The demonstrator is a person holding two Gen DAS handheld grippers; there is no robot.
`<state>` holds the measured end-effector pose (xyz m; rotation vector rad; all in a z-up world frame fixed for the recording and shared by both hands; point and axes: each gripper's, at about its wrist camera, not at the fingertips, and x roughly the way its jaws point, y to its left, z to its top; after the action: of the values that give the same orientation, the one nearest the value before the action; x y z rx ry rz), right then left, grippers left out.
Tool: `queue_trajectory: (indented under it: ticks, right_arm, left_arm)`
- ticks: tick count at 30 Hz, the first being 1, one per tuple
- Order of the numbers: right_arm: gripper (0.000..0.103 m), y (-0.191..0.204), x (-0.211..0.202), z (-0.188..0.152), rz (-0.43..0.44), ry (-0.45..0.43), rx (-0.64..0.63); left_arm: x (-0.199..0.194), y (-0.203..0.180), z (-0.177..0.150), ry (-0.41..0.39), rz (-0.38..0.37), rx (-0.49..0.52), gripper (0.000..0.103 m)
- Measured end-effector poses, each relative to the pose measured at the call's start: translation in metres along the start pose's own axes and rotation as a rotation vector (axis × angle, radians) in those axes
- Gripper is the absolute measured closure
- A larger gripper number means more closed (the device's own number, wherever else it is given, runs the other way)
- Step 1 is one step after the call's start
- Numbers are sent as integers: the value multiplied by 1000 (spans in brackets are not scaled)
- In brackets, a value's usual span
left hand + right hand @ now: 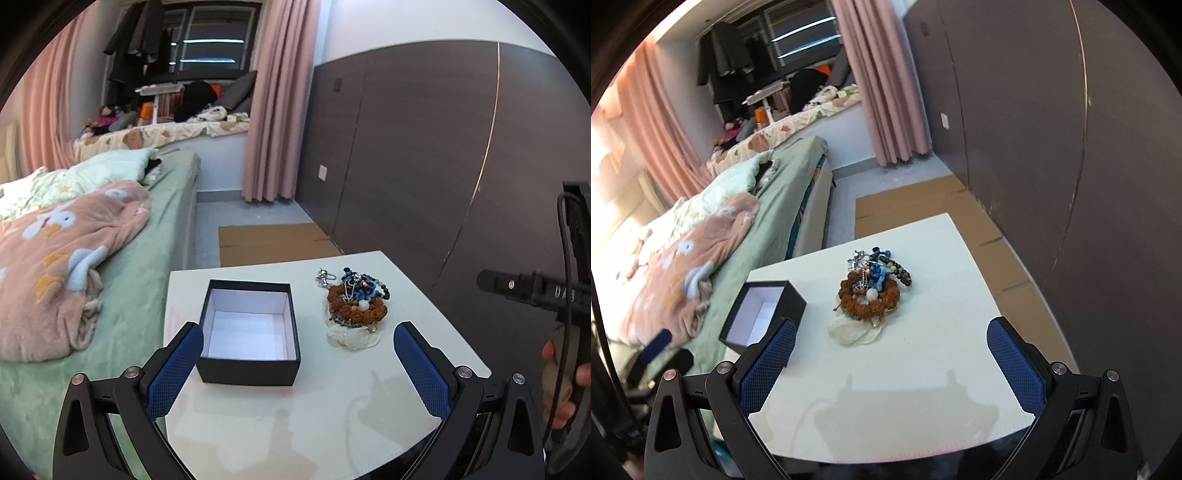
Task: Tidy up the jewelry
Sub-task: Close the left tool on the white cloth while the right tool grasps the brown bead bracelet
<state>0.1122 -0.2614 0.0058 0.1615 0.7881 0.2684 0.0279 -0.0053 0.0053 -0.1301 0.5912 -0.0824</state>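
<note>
Bed (pixel 155 221) with a pink blanket (pixel 55 266) sits off to the left, right up against the white bench (pixel 332 413). On the bench, left side, there's a black box (pixel 249 332), lid off, white inside and nothing in it that I can see. Just right of it, but apart from it, the jewelry (pixel 354 299) is heaped in one pile: a chunky brown bead bracelet (pixel 870 295) on top of something pale and filmy, maybe a little pouch, hard to say at this resolution, with blue beads (pixel 879 271) and a silver chain tangled at the far end. The left hand-held gripper (pixel 297 363) hangs low over the near edge, jaws spread wide, nothing between them, box sitting just ahead of its left finger. The right hand-held gripper (pixel 892 362) is the same deal: wide open, holding nothing, pointed at the pile from a bit back. At the far right of the left view you can see a hand (pixel 561 384) wrapped around the other gripper's handle.
</note>
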Motion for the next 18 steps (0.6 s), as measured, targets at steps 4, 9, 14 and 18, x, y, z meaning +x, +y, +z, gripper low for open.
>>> queue_trajectory:
  ticks: [4,9,14,18]
  right_arm:
    - [0,-11,10,11,27,32,81]
    - [0,-24,22,24,47,38,137]
    - [1,-41,43,16,83,67,197]
    - [3,-53,58,7,105,112,275]
  left_arm:
    - [8,1,15,17,-36,-1,3]
    - [23,-7,25,60,-72,17,12]
    - [51,-29,28,134,-115,84,20]
    - [77,-43,22,191,-156,103,25]
